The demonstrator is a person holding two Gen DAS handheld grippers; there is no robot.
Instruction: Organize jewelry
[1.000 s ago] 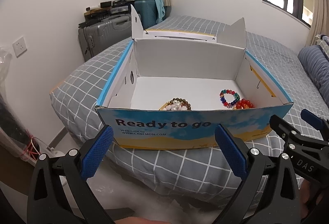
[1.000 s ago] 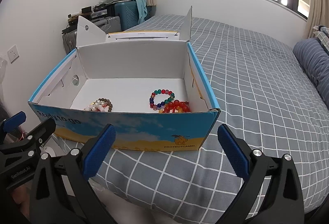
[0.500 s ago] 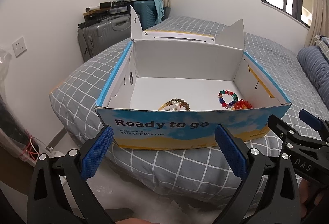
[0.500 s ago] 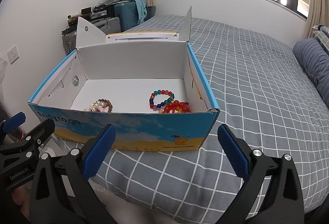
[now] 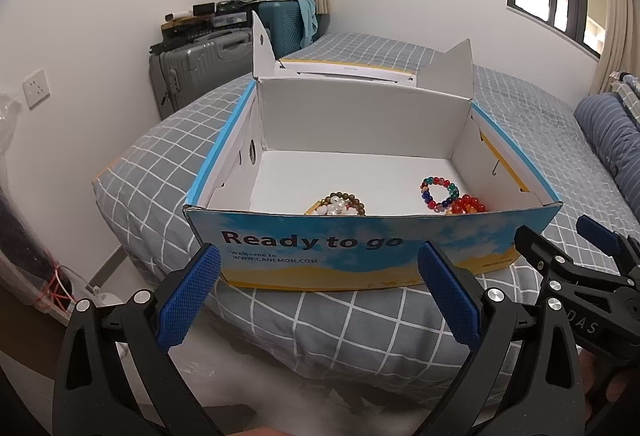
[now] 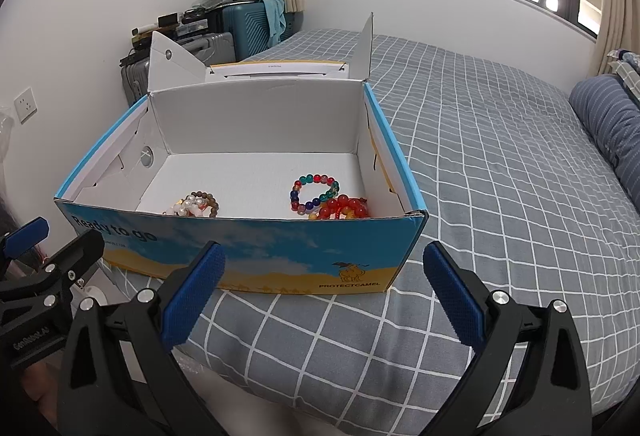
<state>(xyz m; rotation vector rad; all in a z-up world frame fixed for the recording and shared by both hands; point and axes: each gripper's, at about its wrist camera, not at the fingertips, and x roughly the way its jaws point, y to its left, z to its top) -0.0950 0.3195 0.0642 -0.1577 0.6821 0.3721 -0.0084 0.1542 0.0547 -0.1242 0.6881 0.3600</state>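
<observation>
An open blue and yellow cardboard box [image 5: 312, 248] [image 6: 256, 256] stands on the corner of a bed. Inside lie a multicolour bead bracelet [image 5: 438, 189] [image 6: 315, 191], a red bead bracelet [image 5: 468, 204] [image 6: 344, 209] touching it, and a brown and white bead cluster [image 5: 340, 204] [image 6: 196, 204] near the front wall. My left gripper [image 5: 318, 296] is open and empty in front of the box. My right gripper [image 6: 324, 296] is open and empty, also in front of the box, to the right of the left one.
The bed [image 6: 500, 195] has a grey checked cover and a striped blue pillow [image 6: 608, 123] at the right. Suitcases [image 5: 200, 67] stand against the wall behind the box. A wall socket [image 5: 36, 89] is at the left. The box lid [image 5: 344, 69] is folded back.
Both grippers have drawn back very slightly from the box. Nothing in the box has moved.
</observation>
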